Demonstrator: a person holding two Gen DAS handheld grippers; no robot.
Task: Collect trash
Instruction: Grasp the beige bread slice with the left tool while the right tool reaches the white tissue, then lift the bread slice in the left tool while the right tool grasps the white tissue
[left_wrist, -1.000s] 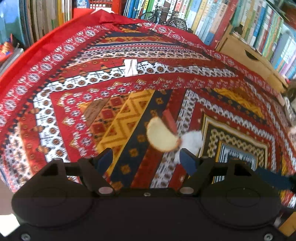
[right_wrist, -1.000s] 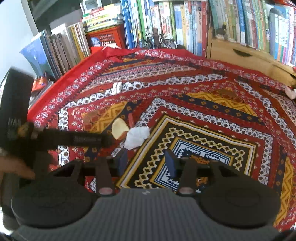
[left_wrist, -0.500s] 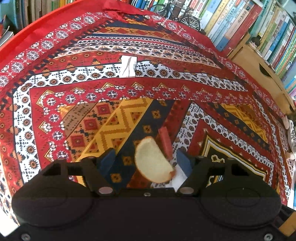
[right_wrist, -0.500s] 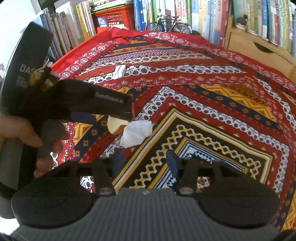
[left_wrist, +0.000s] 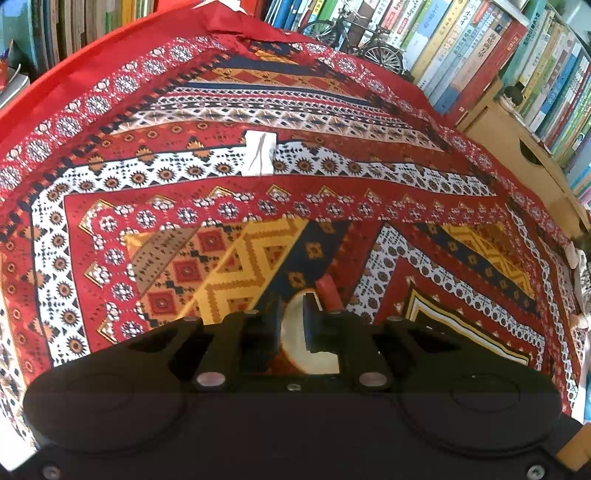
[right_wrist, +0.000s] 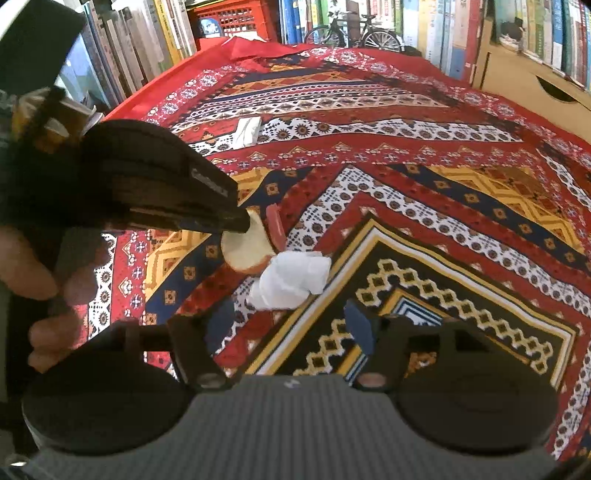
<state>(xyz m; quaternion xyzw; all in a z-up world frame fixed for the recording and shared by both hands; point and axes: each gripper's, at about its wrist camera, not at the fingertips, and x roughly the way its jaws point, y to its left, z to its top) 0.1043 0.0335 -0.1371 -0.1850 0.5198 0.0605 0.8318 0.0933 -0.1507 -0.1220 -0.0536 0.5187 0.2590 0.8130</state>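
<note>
Now we are clamping our left gripper (left_wrist: 291, 325), open a second ago, onto the apple slice (left_wrist: 314, 354); our right gripper (right_wrist: 291, 325) is opening, empty, above the crumpled tissue (right_wrist: 291, 278).

This looks like a home study or reading room. Tightly packed books (left_wrist: 480, 55) stand in rows along the back and the left side. A bright patterned cloth (left_wrist: 332, 184) in red, yellow and navy covers the surface. A small model bicycle (right_wrist: 351, 29) stands at its far edge, beside a red plastic crate (right_wrist: 236, 18) and a plain wooden storage box (right_wrist: 524, 74).
</note>
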